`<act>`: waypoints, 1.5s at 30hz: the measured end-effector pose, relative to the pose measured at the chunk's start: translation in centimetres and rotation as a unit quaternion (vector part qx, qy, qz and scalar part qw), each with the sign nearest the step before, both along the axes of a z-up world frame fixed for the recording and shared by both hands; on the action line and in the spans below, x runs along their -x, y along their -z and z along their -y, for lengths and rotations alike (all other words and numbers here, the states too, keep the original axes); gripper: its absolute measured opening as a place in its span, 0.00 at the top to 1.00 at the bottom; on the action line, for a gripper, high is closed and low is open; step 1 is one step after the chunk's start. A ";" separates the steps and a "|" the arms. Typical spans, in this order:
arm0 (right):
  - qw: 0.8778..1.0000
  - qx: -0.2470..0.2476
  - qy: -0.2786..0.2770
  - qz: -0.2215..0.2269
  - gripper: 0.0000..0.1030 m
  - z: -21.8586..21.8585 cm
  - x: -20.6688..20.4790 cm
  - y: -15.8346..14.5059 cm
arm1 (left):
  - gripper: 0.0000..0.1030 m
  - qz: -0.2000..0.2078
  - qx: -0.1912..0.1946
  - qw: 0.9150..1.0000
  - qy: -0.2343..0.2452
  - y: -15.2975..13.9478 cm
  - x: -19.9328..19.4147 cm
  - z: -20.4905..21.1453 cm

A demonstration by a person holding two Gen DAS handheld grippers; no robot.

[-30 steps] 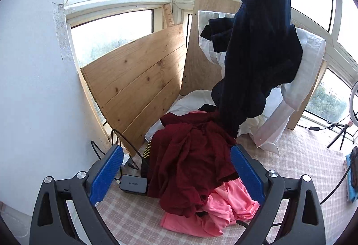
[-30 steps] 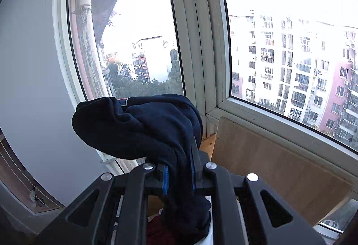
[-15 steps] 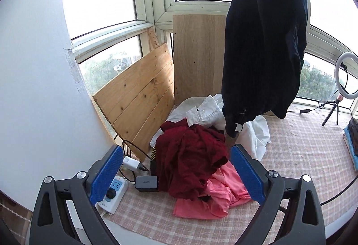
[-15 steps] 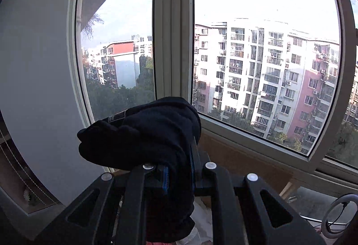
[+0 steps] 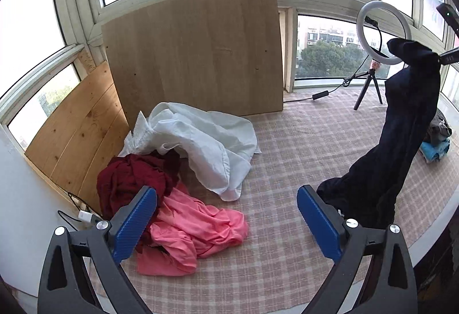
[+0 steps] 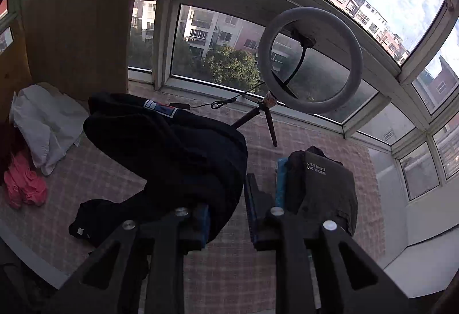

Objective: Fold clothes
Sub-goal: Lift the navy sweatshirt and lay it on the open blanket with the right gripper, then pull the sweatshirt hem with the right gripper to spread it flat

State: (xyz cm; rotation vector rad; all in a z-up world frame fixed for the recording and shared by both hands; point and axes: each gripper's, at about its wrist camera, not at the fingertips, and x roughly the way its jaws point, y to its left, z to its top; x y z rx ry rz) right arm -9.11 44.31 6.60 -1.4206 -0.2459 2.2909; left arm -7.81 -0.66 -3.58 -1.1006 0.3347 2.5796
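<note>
A dark navy garment (image 5: 401,141) hangs from my right gripper at the right of the left wrist view, its lower end resting on the checked cloth (image 5: 287,141). In the right wrist view it (image 6: 178,153) drapes over the left finger; the jaws of my right gripper (image 6: 226,216) stand partly apart with cloth between them. My left gripper (image 5: 226,222) is open and empty above the cloth. A pile of a white shirt (image 5: 200,141), a dark red garment (image 5: 129,182) and a pink garment (image 5: 195,230) lies at the left.
Wooden boards (image 5: 195,55) lean against the windows behind the pile. A ring light on a tripod (image 5: 381,32) stands at the back right, with its cable on the cloth. Folded clothes (image 6: 318,184) are stacked at the right. A power strip and cables (image 5: 83,216) lie at the left edge.
My right gripper has swung right and down with the navy garment, from high above the pile to the table's right side, and its jaws have widened. The left gripper view has turned right.
</note>
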 end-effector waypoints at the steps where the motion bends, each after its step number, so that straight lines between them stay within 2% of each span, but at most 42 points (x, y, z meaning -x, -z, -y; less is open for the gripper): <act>1: 1.000 0.000 0.006 0.014 0.81 -1.4 -1.5 2.9 | 0.04 0.013 0.013 1.000 0.001 1.0 0.1 -1.8; 2: 1.000 0.002 0.011 0.027 0.81 -2.8 -3.0 5.7 | 0.04 0.026 0.028 0.999 -0.002 2.0 0.2 -3.6; 4: 0.997 0.068 0.012 0.029 0.78 -4.6 -5.4 9.7 | 0.05 0.036 0.042 0.998 0.001 3.0 -0.1 -6.7; 7: 0.989 0.142 -0.005 0.040 0.76 -2.7 -9.0 13.1 | 0.05 0.034 0.064 0.997 -0.016 3.2 -0.5 -10.7; 9: 0.986 0.161 -0.022 0.048 0.72 -1.1 -10.1 15.7 | 0.05 0.039 0.059 0.997 -0.018 3.4 -0.7 -12.7; 13: 0.981 0.184 -0.058 0.033 0.69 2.7 -9.9 19.6 | 0.05 0.066 0.042 0.997 -0.014 4.7 -0.1 -15.4; 15: 0.977 0.198 -0.077 0.028 0.58 4.7 -9.2 21.2 | 0.05 0.075 0.041 0.996 -0.015 5.7 0.5 -16.2; 18: 0.970 0.221 -0.098 0.030 0.57 7.8 -8.0 22.8 | 0.05 0.087 0.040 0.995 -0.012 7.4 1.5 -16.5; 23: 0.964 0.235 -0.121 0.038 0.52 13.2 -6.0 25.2 | 0.05 0.107 0.051 0.993 -0.006 10.7 3.3 -15.7; 25: 0.967 0.216 -0.124 0.045 0.48 14.9 -5.2 26.4 | 0.05 0.118 0.050 0.992 -0.002 12.0 3.9 -15.2; 30: 0.974 0.186 -0.111 0.072 0.47 17.2 -3.9 28.8 | 0.05 0.137 0.058 0.989 0.011 14.7 5.1 -14.5; 34: 0.977 0.169 -0.102 0.076 0.47 17.6 -3.4 29.7 | 0.05 0.149 0.056 0.987 0.024 15.9 5.7 -14.0; 35: 0.977 0.173 -0.098 0.071 0.49 17.4 -3.4 29.6 | 0.05 0.148 0.057 0.987 0.027 16.1 5.7 -14.0; 38: 0.977 0.189 -0.078 0.061 0.76 16.3 -3.7 29.3 | 0.05 0.148 0.057 0.987 0.037 16.6 5.9 -14.2; 39: 0.977 0.194 -0.070 0.058 0.80 15.9 -3.8 29.2 | 0.05 0.149 0.057 0.986 0.040 16.8 5.9 -14.3; 42: 0.973 0.223 -0.042 0.048 0.89 14.3 -4.3 28.7 | 0.05 0.153 0.058 0.985 0.051 17.4 6.1 -14.8; 45: 0.973 0.226 -0.023 0.036 0.91 13.1 -4.8 28.0 | 0.05 0.157 0.060 0.984 0.059 18.0 6.1 -15.2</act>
